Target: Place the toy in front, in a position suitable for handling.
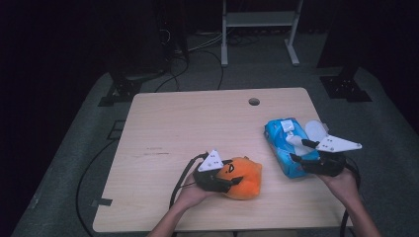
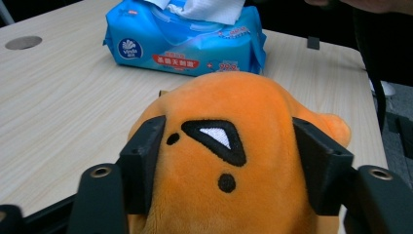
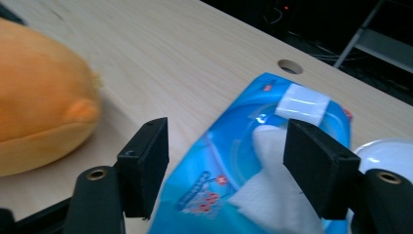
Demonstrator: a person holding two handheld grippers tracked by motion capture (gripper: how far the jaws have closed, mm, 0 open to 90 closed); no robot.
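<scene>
The left hand enters from the near edge of the bench with its forearm angled inward, holding the left gripper low over the surface and pointed toward the right. Its jaws press against both sides of an orange plush toy, which rests on the bench near the front edge, centre-right. In the left gripper view the toy's embroidered black markings face up between the jaws. The right hand comes in from the near right corner, holding the right gripper over a blue pack of wet wipes that lies flat toward the right edge. Its jaws stand spread, one to each side of a white wipe protruding from the pack's open top; contact with the wipe cannot be told. The pack's white flap is folded back. The bench is pale wood-grain laminate with a round cable hole near its far edge. Grey carpet, trailing cables and a white frame lie beyond in a dark room.
</scene>
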